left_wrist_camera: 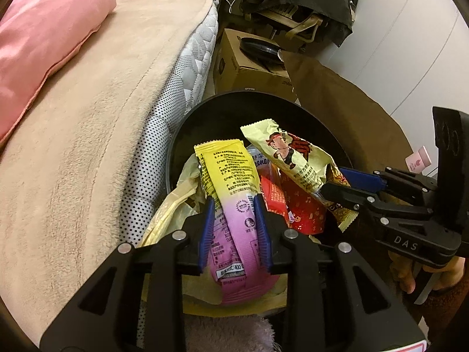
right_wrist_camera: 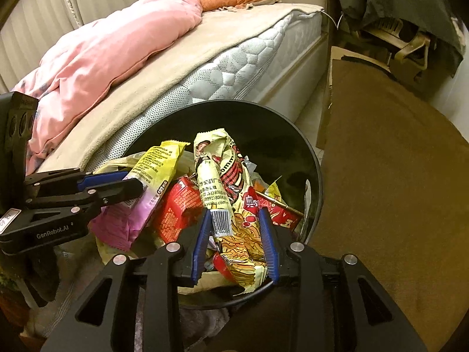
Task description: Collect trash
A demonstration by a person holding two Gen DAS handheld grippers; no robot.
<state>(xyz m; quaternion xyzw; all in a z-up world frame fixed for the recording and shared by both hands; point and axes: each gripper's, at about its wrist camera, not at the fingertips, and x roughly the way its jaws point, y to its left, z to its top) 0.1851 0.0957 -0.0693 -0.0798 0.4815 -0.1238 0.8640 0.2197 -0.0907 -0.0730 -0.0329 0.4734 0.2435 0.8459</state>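
Observation:
A black round trash bin (left_wrist_camera: 176,146) (right_wrist_camera: 316,173) stands beside the bed, full of wrappers. My left gripper (left_wrist_camera: 234,202) is shut on a yellow-and-pink snack bag (left_wrist_camera: 231,199), held over the bin; the bag also shows in the right wrist view (right_wrist_camera: 146,187), with the left gripper (right_wrist_camera: 132,182) at the left. My right gripper (right_wrist_camera: 234,214) is shut on a pale yellow noodle wrapper with a cartoon figure (right_wrist_camera: 231,205), also over the bin. In the left wrist view that wrapper (left_wrist_camera: 293,158) and the right gripper (left_wrist_camera: 331,180) are at the right. Red wrappers (right_wrist_camera: 176,211) lie in the bin.
A bed with a beige blanket (left_wrist_camera: 88,117), a pink duvet (right_wrist_camera: 102,52) and a white mattress edge (right_wrist_camera: 234,73) is at the left. A cardboard box (left_wrist_camera: 249,67) and dark clothes over a chair (left_wrist_camera: 293,0) stand behind. A brown rug (right_wrist_camera: 381,176) lies at the right.

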